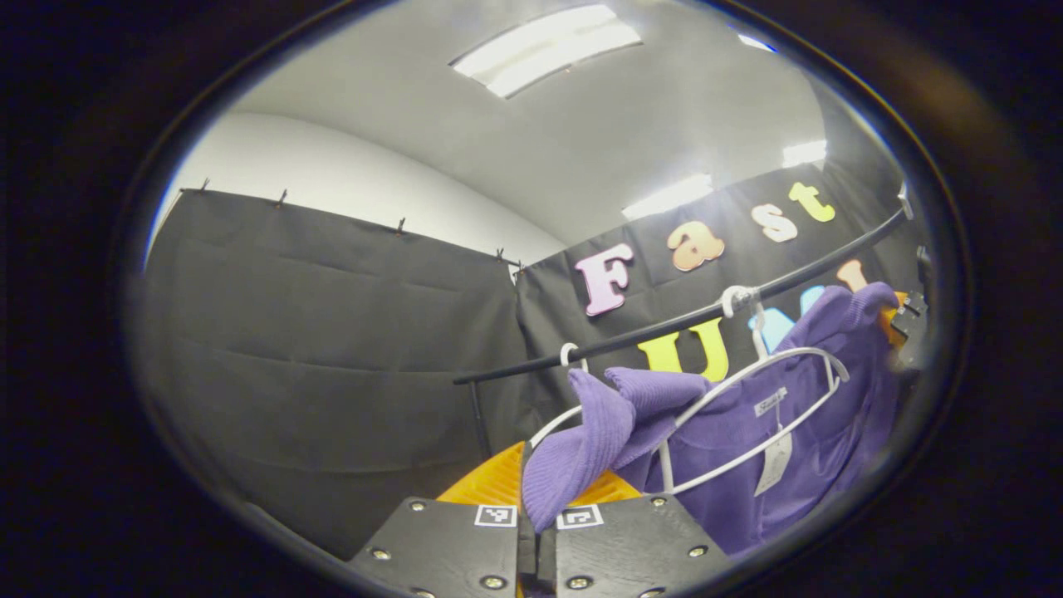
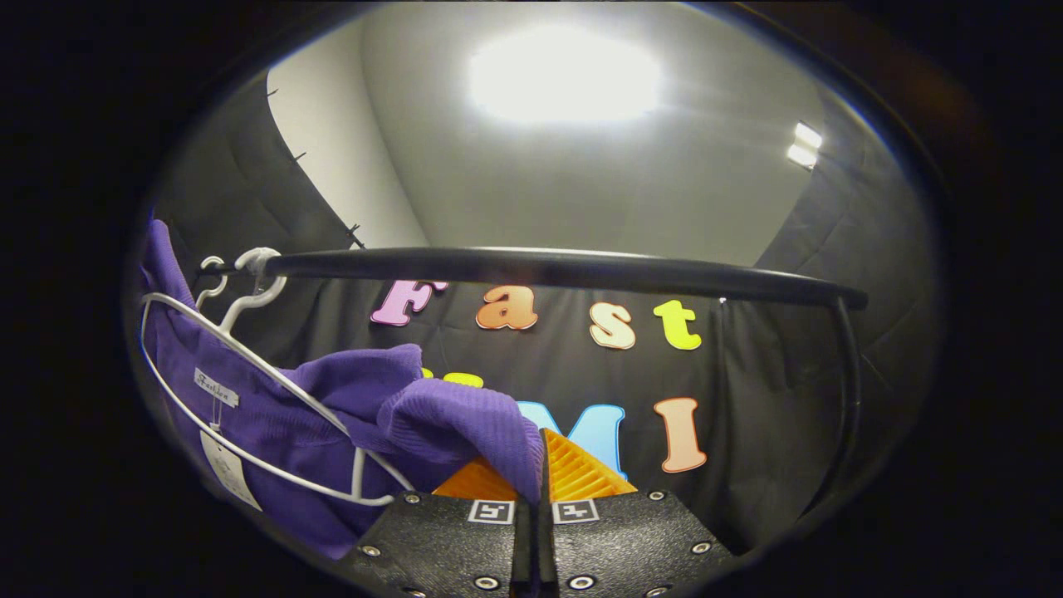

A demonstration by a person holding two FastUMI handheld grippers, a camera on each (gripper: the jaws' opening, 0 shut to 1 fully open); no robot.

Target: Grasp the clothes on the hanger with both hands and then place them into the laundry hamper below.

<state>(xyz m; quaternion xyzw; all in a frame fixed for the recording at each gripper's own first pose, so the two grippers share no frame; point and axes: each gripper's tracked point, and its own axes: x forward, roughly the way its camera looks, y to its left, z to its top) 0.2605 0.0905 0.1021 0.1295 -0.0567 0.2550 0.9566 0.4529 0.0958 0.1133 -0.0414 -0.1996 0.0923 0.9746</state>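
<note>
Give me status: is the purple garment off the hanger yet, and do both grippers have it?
Done: the left gripper and the right gripper are each shut on a fold of the purple sweater. In hand: the white hanger sits inside the sweater, hooked on the black rail. Left: pull it free and drop it into the hamper.

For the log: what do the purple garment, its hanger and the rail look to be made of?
Purple garment: ribbed knit, matte; fine ridges show on the folds, likely a sweater.
Hanger: thin white rod, smooth and glossy; probably coated wire or plastic, unclear which.
Rail: dark round tube with a soft sheen, likely painted metal.
</note>
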